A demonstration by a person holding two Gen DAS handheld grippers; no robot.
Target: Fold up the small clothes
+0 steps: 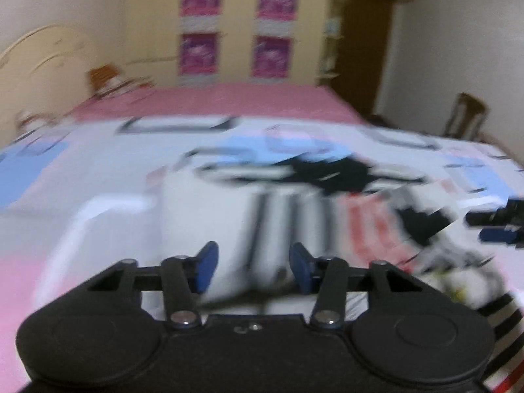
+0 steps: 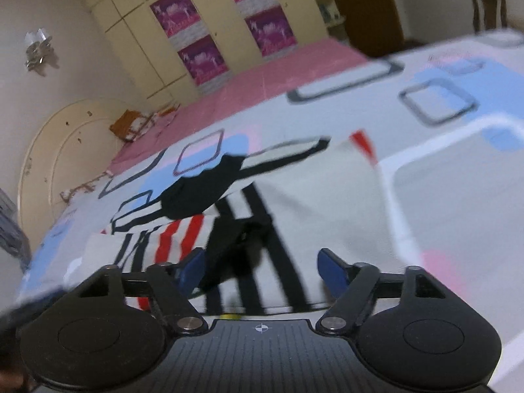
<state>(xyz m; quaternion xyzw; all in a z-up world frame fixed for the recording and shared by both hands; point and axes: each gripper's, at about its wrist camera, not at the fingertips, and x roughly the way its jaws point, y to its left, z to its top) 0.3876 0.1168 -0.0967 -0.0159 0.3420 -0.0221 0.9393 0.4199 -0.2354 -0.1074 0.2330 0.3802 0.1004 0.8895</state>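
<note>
A small white garment (image 1: 209, 216) with black and red stripes and a black collar (image 1: 330, 172) lies on the patterned bed cover. In the right wrist view the same garment (image 2: 314, 190) lies flat, black collar (image 2: 199, 193) at its far left. My left gripper (image 1: 253, 267) is open and empty, just above the garment's near edge. My right gripper (image 2: 260, 270) is open and empty, over the striped part. The right gripper also shows at the right edge of the left wrist view (image 1: 501, 222). The left view is blurred by motion.
The bed cover (image 2: 458, 170) is white with blue and pink shapes, over a pink sheet (image 1: 229, 101). A cream headboard (image 2: 59, 150) is on the left. A wardrobe with purple posters (image 1: 235, 29) stands behind. A wooden chair (image 1: 465, 116) stands at the far right.
</note>
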